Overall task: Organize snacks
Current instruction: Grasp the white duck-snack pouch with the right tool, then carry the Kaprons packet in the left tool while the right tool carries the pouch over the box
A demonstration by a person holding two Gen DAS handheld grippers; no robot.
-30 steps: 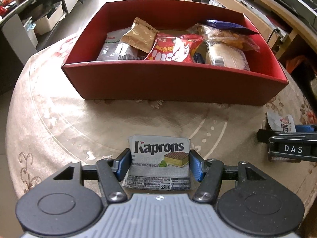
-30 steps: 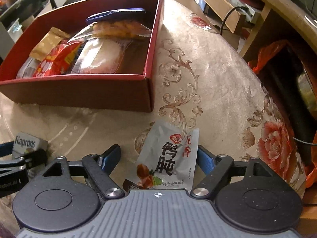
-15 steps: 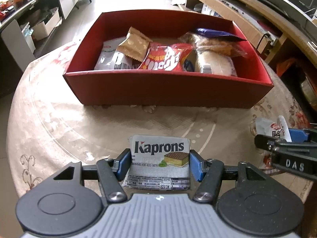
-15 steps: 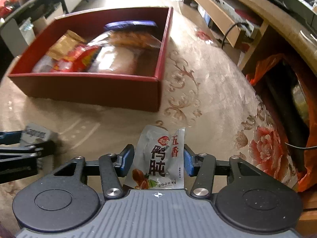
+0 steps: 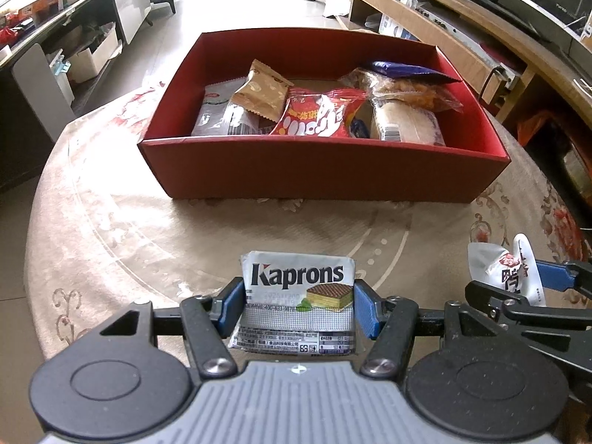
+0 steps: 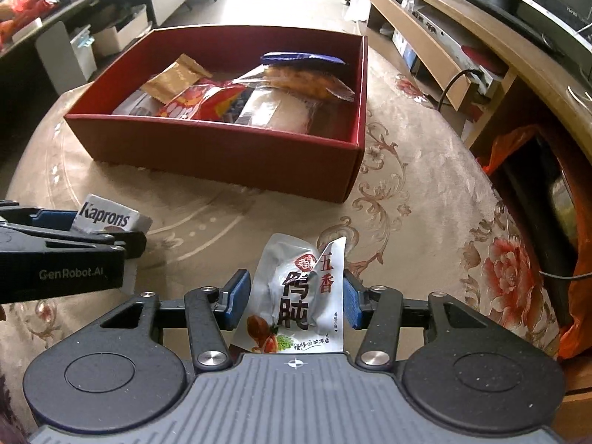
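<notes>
Blue pads [image 5: 232, 305] of the left gripper [image 5: 299, 307] press on both short sides of a Kaprons wafer packet [image 5: 298, 298], which is clamped flat between them with its printed face up and its far edge jutting past the fingertips. Ahead of this gripper, across a stretch of patterned tablecloth [image 5: 122, 229], sits a red cardboard box [image 5: 322, 170]. Inside it lie a grey-and-white packet [image 5: 218, 114] at the left, a tan pouch [image 5: 264, 90] leaning over it, a red bag with white lettering [image 5: 318, 116] in the middle, and clear-wrapped pastries [image 5: 403, 111] with a dark blue wrapper [image 5: 410, 70] behind them at the right.

Off to the right of the left gripper, the right gripper [image 6: 294, 298] has its jaws closed on a silver pouch of spiced duck gizzard [image 6: 296, 299]. Its pads [image 6: 236, 298] squeeze the pouch from both sides, so the foil bows and one upper corner folds over. The pouch stands up between the fingers, its top pointing towards the near right corner of the box. In the right wrist view the left gripper and its wafer packet show at the left edge, just beside this one and a little ahead of it. Beyond the table's right side, an orange plastic bag [image 6: 518, 148] lies by a wooden cabinet [image 6: 436, 44].
</notes>
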